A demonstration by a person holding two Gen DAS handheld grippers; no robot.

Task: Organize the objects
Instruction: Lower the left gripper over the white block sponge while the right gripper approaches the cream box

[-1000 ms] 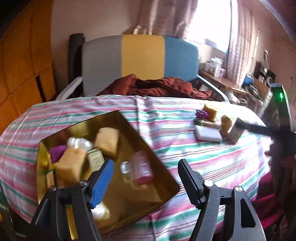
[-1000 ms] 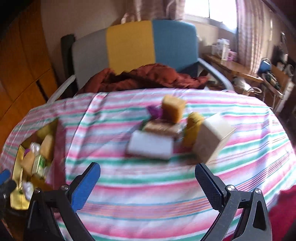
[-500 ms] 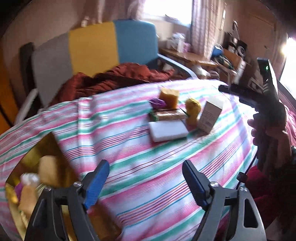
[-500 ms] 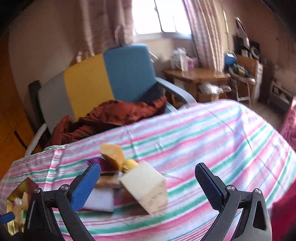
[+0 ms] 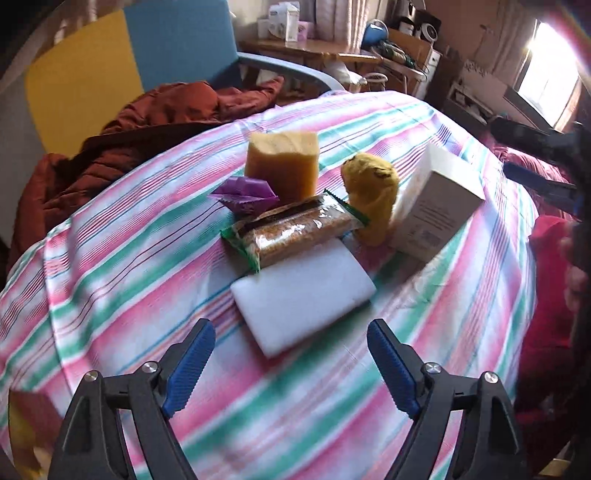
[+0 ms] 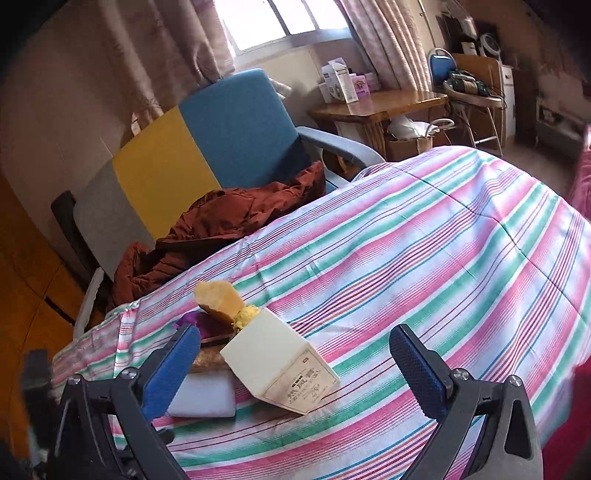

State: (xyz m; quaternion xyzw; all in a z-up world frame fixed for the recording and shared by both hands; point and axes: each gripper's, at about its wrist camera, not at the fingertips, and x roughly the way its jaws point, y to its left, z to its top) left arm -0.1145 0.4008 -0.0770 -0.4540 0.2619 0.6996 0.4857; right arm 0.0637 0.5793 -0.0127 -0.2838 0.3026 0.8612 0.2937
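I've swung the left gripper [image 5: 291, 356] off the gold tray to the white sponge [image 5: 303, 291], jaws opening, empty. Right gripper [image 6: 295, 363] open near the cream box [image 6: 280, 363]; far striped cloth [image 6: 443, 236] clear.

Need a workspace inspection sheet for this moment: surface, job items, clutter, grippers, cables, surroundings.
Surface: striped tablecloth, pink, green and white.
Job's things: white sponge block, snack bar partly on it, purple wrapper, tan sponge, yellow plush toy, white carton, all clustered.
Clutter: nothing seen.
Grippers: left gripper jaws opening, nothing between; right gripper open, carton beyond its fingers.
Cables: nothing seen on the table.
Surroundings: armchair with rust jacket, wooden desk, window.
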